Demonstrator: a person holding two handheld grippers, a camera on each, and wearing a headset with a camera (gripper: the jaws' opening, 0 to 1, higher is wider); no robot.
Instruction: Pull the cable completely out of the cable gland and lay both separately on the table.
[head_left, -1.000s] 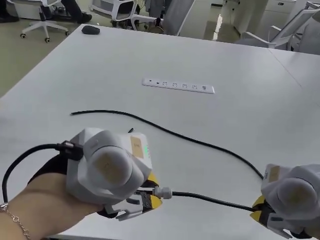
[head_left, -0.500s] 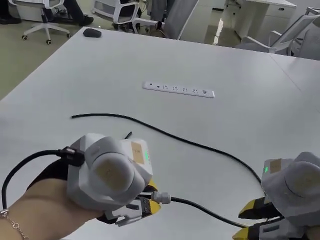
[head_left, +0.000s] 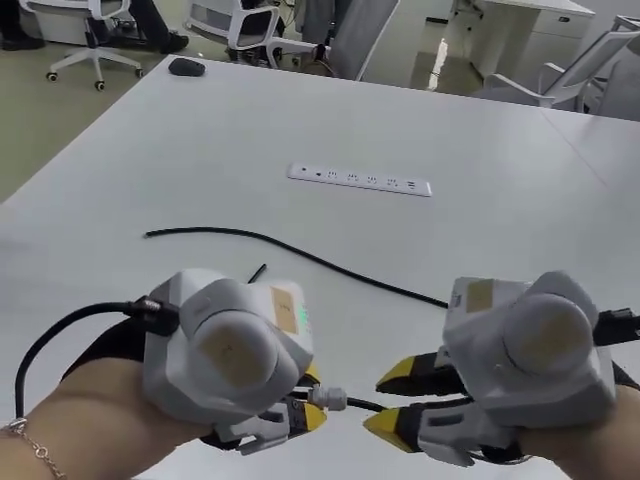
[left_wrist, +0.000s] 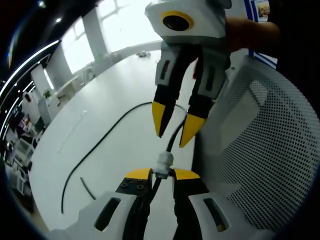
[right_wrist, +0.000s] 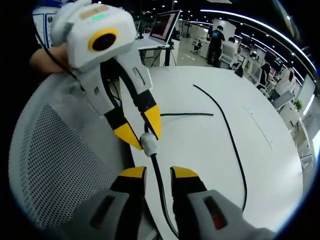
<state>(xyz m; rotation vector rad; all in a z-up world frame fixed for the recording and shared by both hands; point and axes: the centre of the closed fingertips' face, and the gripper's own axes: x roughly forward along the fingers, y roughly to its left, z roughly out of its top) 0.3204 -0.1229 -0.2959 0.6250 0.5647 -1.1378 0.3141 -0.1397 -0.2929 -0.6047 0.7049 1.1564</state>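
A: What is on your screen, from the big things down?
B: I see the white worktop (head_left: 480, 260) with the black cable (head_left: 340, 268) curving across it toward me. My right gripper (head_left: 385, 402) has its jaws apart, and the cable passes between them.
A: And the left one?
B: My left gripper (head_left: 305, 408) is clamped on the white cable gland (left_wrist: 163, 161), near the front edge of the worktop. The cable goes into the gland; the two grippers face each other closely.
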